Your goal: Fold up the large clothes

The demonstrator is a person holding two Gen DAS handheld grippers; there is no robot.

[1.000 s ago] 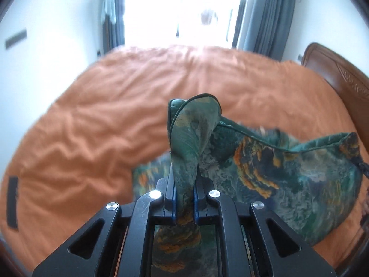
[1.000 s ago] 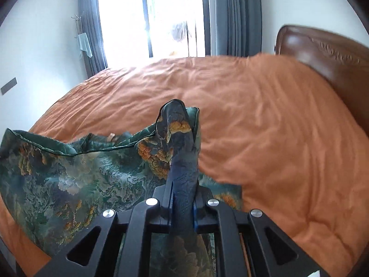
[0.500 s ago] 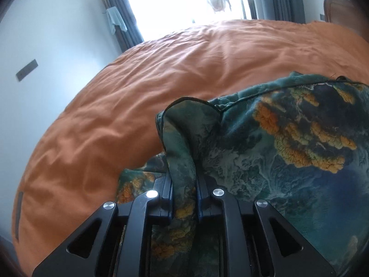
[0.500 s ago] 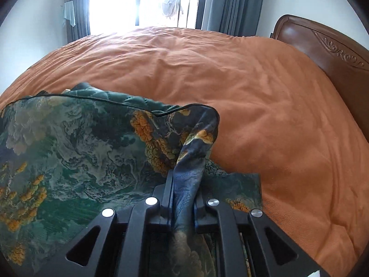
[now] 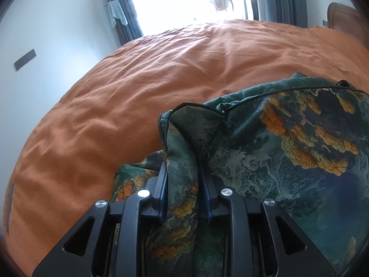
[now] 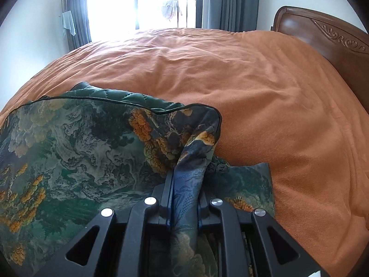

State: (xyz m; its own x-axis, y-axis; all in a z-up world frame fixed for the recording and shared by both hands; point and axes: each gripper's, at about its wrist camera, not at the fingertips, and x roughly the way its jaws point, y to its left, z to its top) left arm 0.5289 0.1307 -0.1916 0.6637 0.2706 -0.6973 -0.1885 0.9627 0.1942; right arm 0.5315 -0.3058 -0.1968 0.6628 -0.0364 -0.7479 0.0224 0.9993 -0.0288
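A: Left gripper (image 5: 183, 173) is clamped on a bunched corner of the green patterned garment (image 5: 288, 161), its fingers (image 5: 161, 184) pressing the cloth from both sides.

B: Same on the other side: right gripper (image 6: 184, 184) pinches the opposite corner, blue-grey fabric squeezed between its fingers (image 6: 167, 191).

A: And the garment (image 6: 69, 150) spreads between the two, over the orange bedspread (image 5: 161, 80), on the near part of the bed.

B: Its dark piped top edge runs across, quilted green lining peeking behind it. A lower layer lies flat on the bedspread (image 6: 253, 80).

A: Wooden headboard (image 6: 322, 37) sits to the right of the bedspread, bright window (image 6: 138, 2) beyond its far edge.
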